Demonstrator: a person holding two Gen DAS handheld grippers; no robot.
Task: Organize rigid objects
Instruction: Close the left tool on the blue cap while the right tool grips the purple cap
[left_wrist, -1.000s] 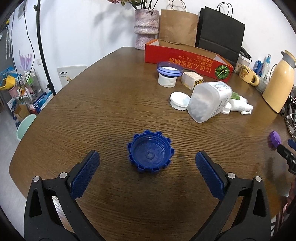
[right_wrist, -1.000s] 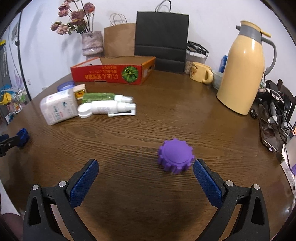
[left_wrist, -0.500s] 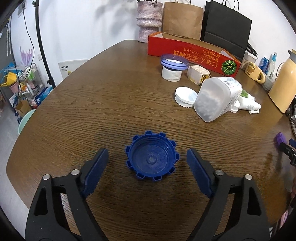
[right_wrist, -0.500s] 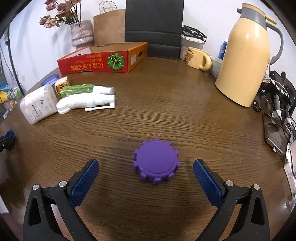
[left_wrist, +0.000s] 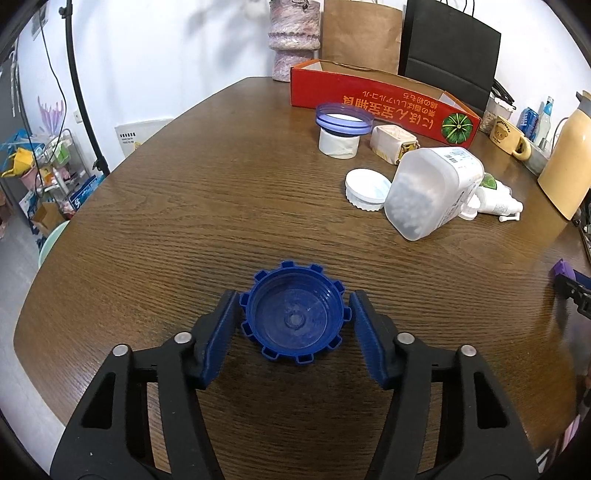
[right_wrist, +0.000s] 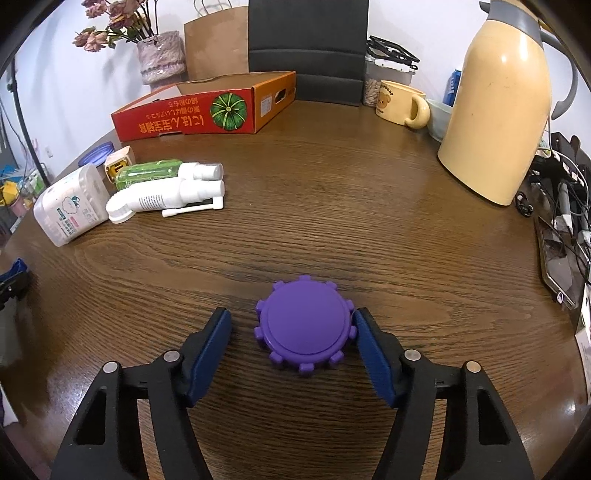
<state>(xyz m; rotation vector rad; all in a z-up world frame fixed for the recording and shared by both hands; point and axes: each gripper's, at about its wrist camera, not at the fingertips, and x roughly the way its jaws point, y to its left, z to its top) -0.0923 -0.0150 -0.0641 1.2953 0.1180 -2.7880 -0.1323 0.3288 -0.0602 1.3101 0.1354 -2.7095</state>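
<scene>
My left gripper (left_wrist: 293, 319) brackets the blue cap (left_wrist: 294, 320), hollow side up on the table (left_wrist: 184, 221), pads narrowed nearly touching its lugs, while my right gripper (right_wrist: 291, 330) straddles the purple cap (right_wrist: 306, 325), right pad touching, left just short.

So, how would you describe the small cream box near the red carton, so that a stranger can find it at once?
Start at the long red carton with the green pumpkin picture, at the far side of the wooden table. Just in front of it, the small cream box lies between the white jar with the blue-rimmed lid and the tipped white container. It is the only boxy item there, with a yellow end.
</scene>
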